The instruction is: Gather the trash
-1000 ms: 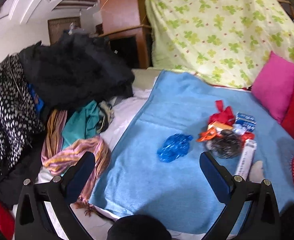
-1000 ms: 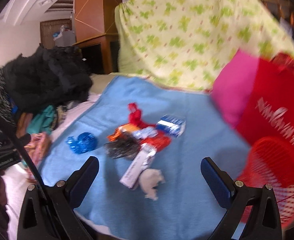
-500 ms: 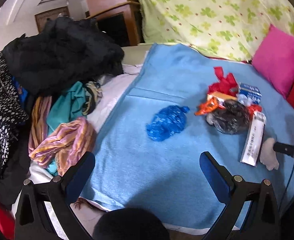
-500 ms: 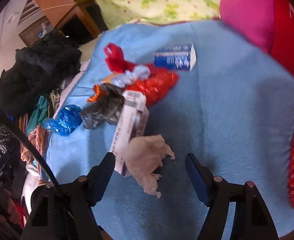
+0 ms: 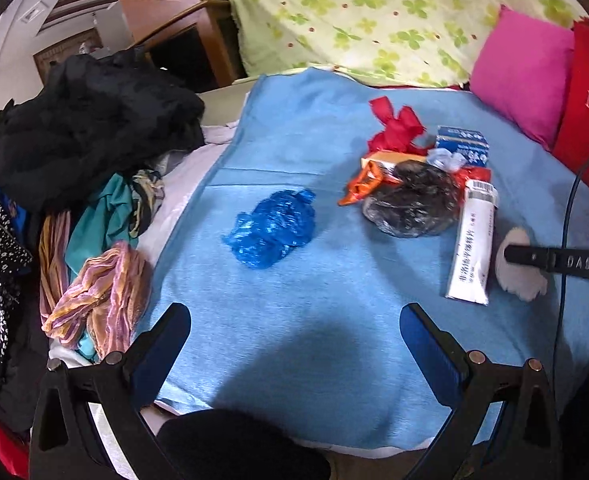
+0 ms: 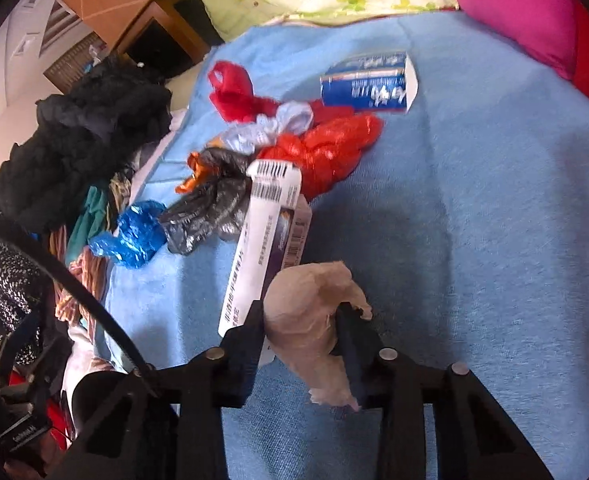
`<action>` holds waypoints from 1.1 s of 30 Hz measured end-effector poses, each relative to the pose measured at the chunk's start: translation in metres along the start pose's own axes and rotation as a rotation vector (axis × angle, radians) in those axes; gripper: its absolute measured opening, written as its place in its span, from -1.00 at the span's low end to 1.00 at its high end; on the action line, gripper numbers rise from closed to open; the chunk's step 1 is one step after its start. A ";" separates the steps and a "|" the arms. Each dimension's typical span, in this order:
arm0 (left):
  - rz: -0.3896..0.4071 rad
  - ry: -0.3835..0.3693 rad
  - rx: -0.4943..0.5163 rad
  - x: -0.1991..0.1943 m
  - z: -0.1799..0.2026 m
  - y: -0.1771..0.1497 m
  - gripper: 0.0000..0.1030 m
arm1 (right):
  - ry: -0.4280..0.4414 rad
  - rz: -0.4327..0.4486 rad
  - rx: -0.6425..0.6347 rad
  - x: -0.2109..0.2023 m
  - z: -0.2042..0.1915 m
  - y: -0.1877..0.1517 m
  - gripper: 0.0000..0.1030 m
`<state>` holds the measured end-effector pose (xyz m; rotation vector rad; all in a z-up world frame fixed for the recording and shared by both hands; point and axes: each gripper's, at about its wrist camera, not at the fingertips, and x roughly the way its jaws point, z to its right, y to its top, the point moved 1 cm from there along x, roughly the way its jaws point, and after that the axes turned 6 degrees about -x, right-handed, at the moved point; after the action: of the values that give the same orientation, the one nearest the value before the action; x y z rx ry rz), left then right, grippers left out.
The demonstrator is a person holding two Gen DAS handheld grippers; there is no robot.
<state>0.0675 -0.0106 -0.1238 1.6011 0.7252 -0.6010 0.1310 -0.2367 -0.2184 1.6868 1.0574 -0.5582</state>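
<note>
Pale crumpled tissue (image 6: 308, 312) is pinched by the right gripper (image 6: 300, 320), whose jaws have just been closing, near the blue blanket's (image 6: 474, 200) front edge. Left gripper (image 5: 294, 320) hangs spread, empty. Remaining: blue bag (image 5: 272, 228), white box (image 5: 474, 240), the rest of the pile.

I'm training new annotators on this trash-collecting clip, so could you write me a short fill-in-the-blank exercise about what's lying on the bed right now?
1. The right gripper has its fingers closed on a crumpled ____ tissue.
2. All the trash lies on a ____ blanket.
3. The crumpled blue plastic bag lies ____ from the other trash.
4. The left gripper holds ____.

Missing words: white; blue; apart; nothing
</note>
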 end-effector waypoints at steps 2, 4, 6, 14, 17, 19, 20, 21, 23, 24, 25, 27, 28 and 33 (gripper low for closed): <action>-0.009 -0.020 0.014 0.001 0.009 -0.001 1.00 | -0.020 0.034 -0.002 -0.008 0.002 0.001 -0.26; -0.010 -0.044 0.028 0.003 0.017 -0.002 1.00 | -0.036 0.048 0.009 -0.014 0.007 0.001 -0.26; -0.015 -0.085 0.047 0.007 0.029 -0.002 1.00 | -0.076 0.053 0.010 -0.018 0.013 0.001 -0.26; -0.072 -0.239 0.106 0.030 0.076 -0.009 1.00 | -0.074 0.138 0.039 -0.042 0.026 0.004 -0.26; -0.073 -0.262 0.096 0.034 0.079 -0.010 1.00 | -0.049 0.211 0.032 -0.058 0.026 0.006 -0.26; -0.070 -0.272 0.087 0.034 0.080 -0.009 1.00 | -0.026 0.265 0.034 -0.070 0.027 0.007 -0.26; -0.067 -0.277 0.083 0.035 0.081 -0.007 1.00 | -0.018 0.286 0.035 -0.075 0.026 0.008 -0.26; -0.062 -0.284 0.080 0.037 0.083 -0.005 1.00 | -0.013 0.308 0.033 -0.080 0.026 0.008 -0.26; -0.055 -0.305 0.076 0.040 0.089 0.001 1.00 | -0.011 0.344 0.026 -0.088 0.025 0.008 -0.26; -0.056 -0.314 0.076 0.042 0.092 0.003 1.00 | -0.011 0.358 0.022 -0.092 0.025 0.008 -0.26; -0.058 -0.324 0.076 0.045 0.096 0.006 1.00 | -0.008 0.371 0.021 -0.096 0.024 0.007 -0.26; -0.061 -0.351 0.079 0.049 0.106 0.009 1.00 | 0.000 0.395 0.019 -0.102 0.025 0.006 -0.26; -0.061 -0.364 0.083 0.051 0.111 0.010 1.00 | 0.000 0.406 0.017 -0.105 0.026 0.006 -0.26; -0.093 -0.401 0.073 0.060 0.128 0.013 0.87 | -0.012 0.450 0.010 -0.117 0.029 0.002 -0.26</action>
<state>0.1198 -0.1309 -0.1782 1.4564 0.4830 -0.9919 0.0769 -0.3080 -0.1370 1.8525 0.6338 -0.2804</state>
